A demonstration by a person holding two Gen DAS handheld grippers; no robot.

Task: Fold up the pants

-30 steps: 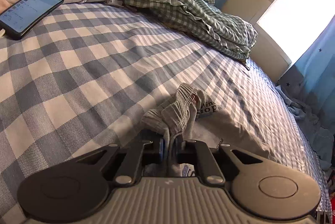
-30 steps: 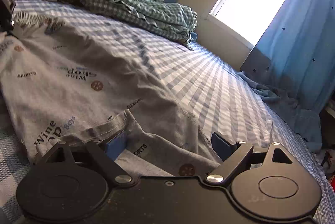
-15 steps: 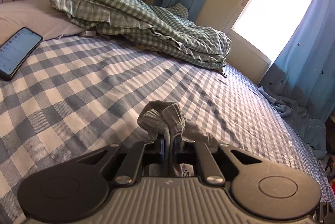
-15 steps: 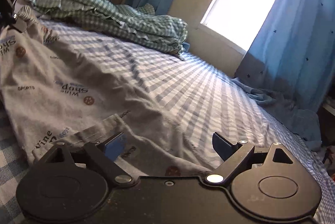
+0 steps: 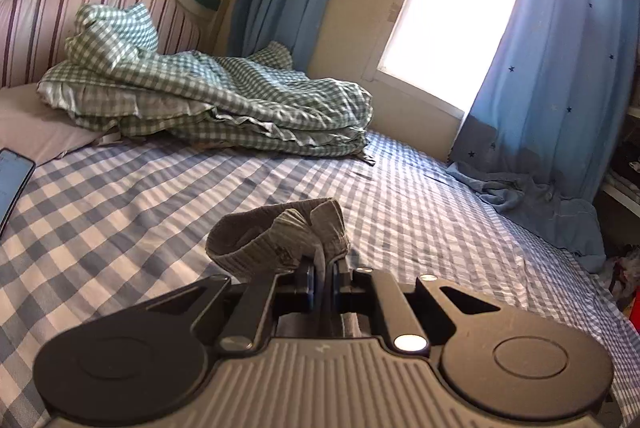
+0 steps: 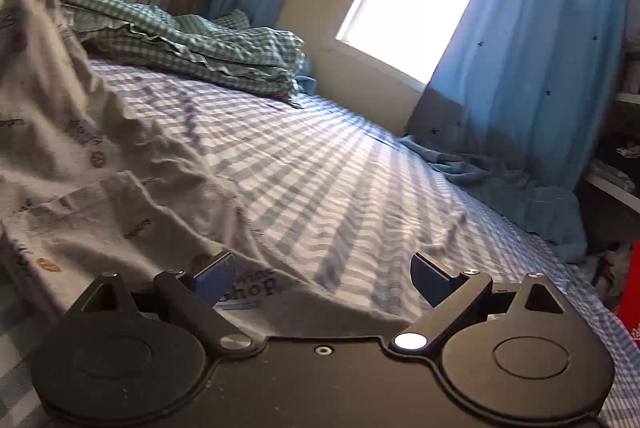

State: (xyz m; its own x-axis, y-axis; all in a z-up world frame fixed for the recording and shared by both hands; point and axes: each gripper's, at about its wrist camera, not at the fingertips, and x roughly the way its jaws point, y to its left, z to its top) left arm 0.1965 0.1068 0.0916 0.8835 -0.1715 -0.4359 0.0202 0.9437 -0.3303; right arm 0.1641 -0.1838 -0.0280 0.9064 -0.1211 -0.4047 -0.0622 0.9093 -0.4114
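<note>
The grey printed pants lie on the blue checked bed, their far end lifted up at the left of the right wrist view. My left gripper is shut on the ribbed grey waistband and holds it raised above the bed. My right gripper is open and empty, low over the near edge of the pants, with cloth between and below its fingers.
A crumpled green checked blanket lies by the striped headboard. A phone rests at the bed's left. Blue curtains and a bright window stand behind; a blue cloth hangs off the bed's far edge.
My left gripper has lifted the waistband upward, pulling that end of the pants off the bed. My right gripper stays open and has tilted up over the pants.
</note>
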